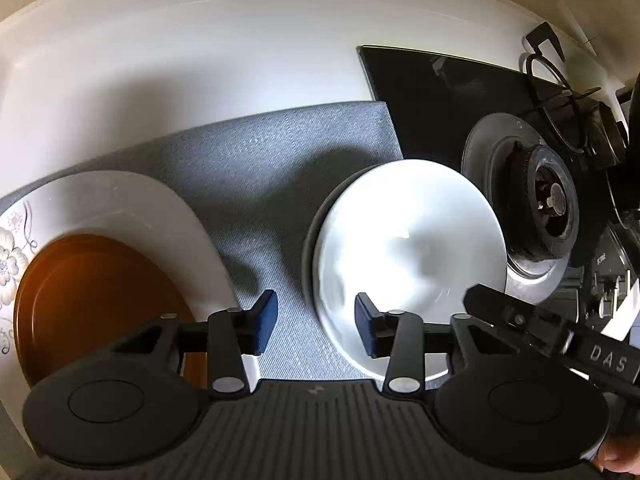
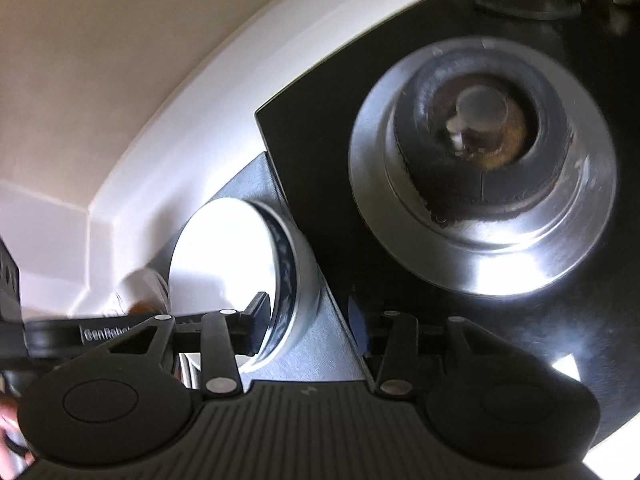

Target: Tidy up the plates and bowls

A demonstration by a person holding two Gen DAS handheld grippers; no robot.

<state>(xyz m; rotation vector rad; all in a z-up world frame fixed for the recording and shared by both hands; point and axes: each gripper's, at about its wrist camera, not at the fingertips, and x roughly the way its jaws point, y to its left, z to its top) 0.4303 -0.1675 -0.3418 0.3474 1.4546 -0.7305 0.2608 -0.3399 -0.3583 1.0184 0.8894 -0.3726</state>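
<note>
On the worktop (image 1: pixel 208 64) lies a grey mat (image 1: pixel 280 168), and the dishes stand on it in two groups. At the left, a brown plate (image 1: pixel 96 304) sits inside a larger white plate with a floral rim (image 1: pixel 132 204); nothing else is in it. At the right, a white bowl (image 1: pixel 408 252) is nested in a grey bowl (image 1: pixel 310 248), whose rim shows as a dark band around the white one's left edge; the white bowl's inside looks bare. Just beyond the bowls is a black glass hob (image 1: pixel 432 104) with a gas burner (image 1: pixel 548 200) on a metal ring.

The left tongs (image 1: pixel 316 324) hang over the mat between the two groups, spread, with nothing between the blue pads; the right pad overlaps the white bowl's near rim in the view, though whether it touches is unclear.

The right tongs (image 2: pixel 308 320) are spread too, with nothing pinched. In the blurred right wrist view they straddle the edge of the nested bowls, beside the hob's corner.
</note>
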